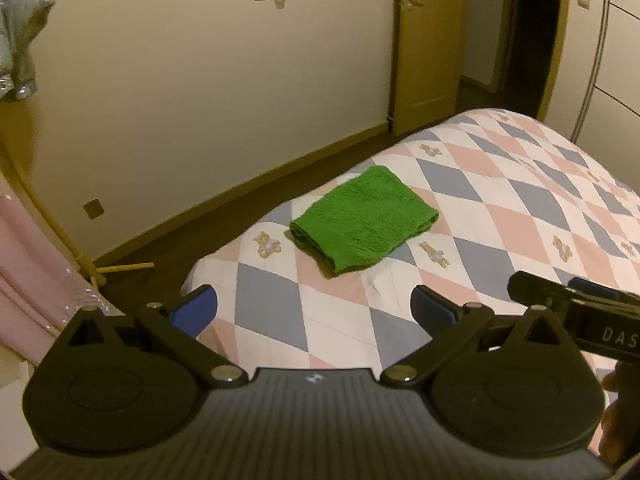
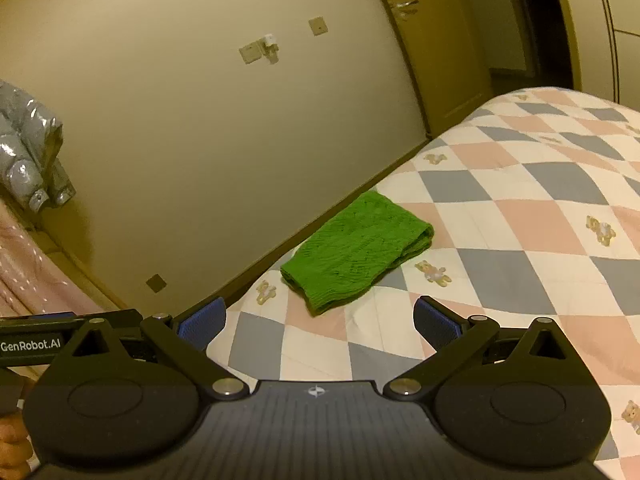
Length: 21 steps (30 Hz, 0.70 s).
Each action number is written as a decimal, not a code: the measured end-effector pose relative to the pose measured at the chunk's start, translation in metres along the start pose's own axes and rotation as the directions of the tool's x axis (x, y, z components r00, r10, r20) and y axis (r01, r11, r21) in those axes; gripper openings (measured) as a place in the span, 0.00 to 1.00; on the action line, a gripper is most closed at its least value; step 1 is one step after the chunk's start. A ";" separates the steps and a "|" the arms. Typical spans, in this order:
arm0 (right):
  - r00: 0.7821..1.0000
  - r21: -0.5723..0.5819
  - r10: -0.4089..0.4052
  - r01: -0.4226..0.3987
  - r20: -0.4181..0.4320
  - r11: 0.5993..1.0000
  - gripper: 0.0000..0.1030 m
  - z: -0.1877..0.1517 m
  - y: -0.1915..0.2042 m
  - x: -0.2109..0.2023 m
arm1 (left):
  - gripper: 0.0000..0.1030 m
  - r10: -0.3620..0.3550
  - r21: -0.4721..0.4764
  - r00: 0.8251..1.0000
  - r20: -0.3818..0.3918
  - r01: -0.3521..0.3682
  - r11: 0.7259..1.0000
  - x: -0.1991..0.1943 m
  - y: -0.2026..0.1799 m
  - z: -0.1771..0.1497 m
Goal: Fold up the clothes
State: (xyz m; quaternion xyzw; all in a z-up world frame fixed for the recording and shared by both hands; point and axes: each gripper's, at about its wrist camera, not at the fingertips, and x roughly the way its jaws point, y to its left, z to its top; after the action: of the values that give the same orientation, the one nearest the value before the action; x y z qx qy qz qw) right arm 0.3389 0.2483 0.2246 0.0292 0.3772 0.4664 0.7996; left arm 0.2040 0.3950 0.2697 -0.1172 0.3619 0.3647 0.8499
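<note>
Ahead of both gaping, empty grippers, left gripper [image 1: 314,306] and right gripper [image 2: 318,320]: folded green garment [image 1: 362,218] on bed [image 1: 520,216], long axis diagonal, neither nearer.

Folded green knit garment [image 1: 364,218] lying flat on a pink, blue and white diamond-patterned quilt [image 1: 500,216], near the quilt's left edge and between two printed teddy bears. Left gripper [image 1: 314,308] held above the quilt on the near side of the garment, blue-padded fingers [image 1: 196,308] spread wide, gripping nothing. Part of the right gripper [image 1: 576,312] entering to the right of the garment; open wooden door [image 1: 424,40] beyond it.
</note>
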 end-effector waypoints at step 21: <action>0.999 -0.089 -0.043 0.044 0.019 0.995 1.00 0.005 0.005 -0.023 | 0.99 0.041 -0.030 0.999 0.032 -0.040 0.999 -0.027 -0.007 -0.011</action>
State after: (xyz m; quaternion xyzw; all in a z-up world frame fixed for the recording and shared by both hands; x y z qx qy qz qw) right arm 0.3317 0.2348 0.2430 -0.0108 0.3497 0.4651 0.8132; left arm 0.1899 0.3705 0.2805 -0.1164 0.3446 0.3890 0.8464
